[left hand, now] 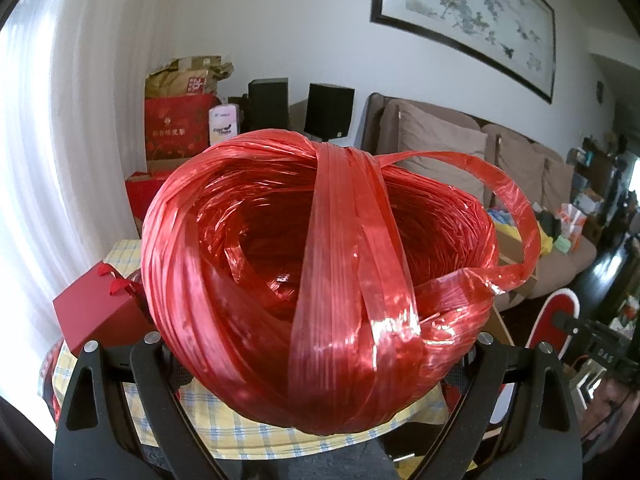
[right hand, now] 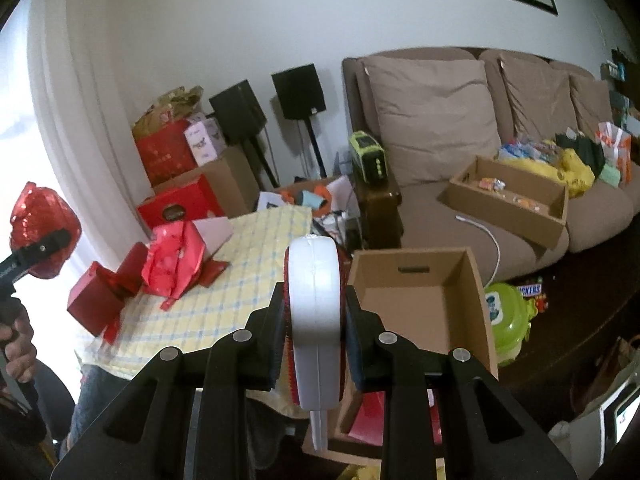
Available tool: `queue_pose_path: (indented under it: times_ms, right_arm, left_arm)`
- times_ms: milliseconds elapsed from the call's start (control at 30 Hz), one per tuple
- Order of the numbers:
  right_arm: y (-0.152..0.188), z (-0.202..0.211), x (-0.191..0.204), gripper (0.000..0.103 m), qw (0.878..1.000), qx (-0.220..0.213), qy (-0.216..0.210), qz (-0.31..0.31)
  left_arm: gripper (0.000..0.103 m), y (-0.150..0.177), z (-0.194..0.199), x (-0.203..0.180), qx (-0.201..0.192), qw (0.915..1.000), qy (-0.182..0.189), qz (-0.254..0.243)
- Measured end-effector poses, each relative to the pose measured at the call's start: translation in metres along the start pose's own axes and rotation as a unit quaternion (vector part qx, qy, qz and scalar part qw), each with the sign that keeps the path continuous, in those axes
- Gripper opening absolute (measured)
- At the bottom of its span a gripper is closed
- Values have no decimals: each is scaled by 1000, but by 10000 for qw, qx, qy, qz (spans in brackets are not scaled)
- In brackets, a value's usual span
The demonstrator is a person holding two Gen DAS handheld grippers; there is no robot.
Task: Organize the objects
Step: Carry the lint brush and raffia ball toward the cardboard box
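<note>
A big ball of shiny red plastic twine (left hand: 312, 264) fills the left wrist view, with a loose strand looping off to the right. My left gripper (left hand: 320, 364) is shut on its lower sides, held above the yellow checked tablecloth (left hand: 224, 432). The right wrist view shows that same ball (right hand: 40, 236) far left, in the gripper held by a person's hand (right hand: 16, 344). My right gripper (right hand: 314, 304) is shut on a white round case with a red toothed rim (right hand: 314, 320), held on edge. It hangs between the table (right hand: 256, 248) and an open empty cardboard box (right hand: 420, 304).
On the table lie a red gift box (right hand: 96, 304) and crumpled red wrapping (right hand: 172, 264). Red bags and cartons (right hand: 164, 156) stand behind, beside two black speakers (right hand: 298, 92). A beige sofa (right hand: 432, 128) carries a cardboard tray (right hand: 508, 200). A green container (right hand: 506, 320) sits on the floor.
</note>
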State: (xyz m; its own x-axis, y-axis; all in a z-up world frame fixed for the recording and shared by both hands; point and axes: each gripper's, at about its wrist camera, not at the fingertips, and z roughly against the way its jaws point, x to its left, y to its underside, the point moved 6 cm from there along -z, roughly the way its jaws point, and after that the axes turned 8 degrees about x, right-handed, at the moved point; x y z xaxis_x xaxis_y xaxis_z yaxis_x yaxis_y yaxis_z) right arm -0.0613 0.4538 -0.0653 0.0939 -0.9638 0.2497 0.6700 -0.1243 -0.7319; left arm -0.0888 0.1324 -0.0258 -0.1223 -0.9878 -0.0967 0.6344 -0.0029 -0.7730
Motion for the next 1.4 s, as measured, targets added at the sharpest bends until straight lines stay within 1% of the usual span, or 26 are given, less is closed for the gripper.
queue_pose_path:
  times_ms: [167,400,533,600,667,900,1167,1333,1400]
  right_arm:
    - [-7,13,0,25,9997,-226,118,39]
    - [-14,32,0,25,9987,-444,213,104]
    - [-18,41,-1,25,9984,-536,136,77]
    - [-20,46,-2,25,9981,-595,153,87]
    - [-23,51,-2,25,9975,-661,225,116]
    - [-27,62,-4,25,9960,-835,309,115]
    - [-29,66,-11,25,9956,-898,267,55]
    - [-31,68,-15,25,9958,-910,27,-103]
    - [-32,70,-14,25,9957,-925,30,-100]
  left_arm:
    - [93,-4,9,-15,-93,9999,60,-49]
    - [93,-14,22,-43,-280,9991,332,-5]
    - [93,-20,30,-59,-441,9984,297,-174]
    - [93,-21,33,-68,-494,9978,387,-220]
    - [93,-21,35,-76,-503,9973,461,-287]
    - [93,-22,37,-96,-516,9961,520,-482]
    - [93,-24,41,-116,-615,9937,666,-652]
    - [93,-22,41,-122,-569,9933,769,-641]
    - [93,-21,44,-125,-606,9927,808,-661]
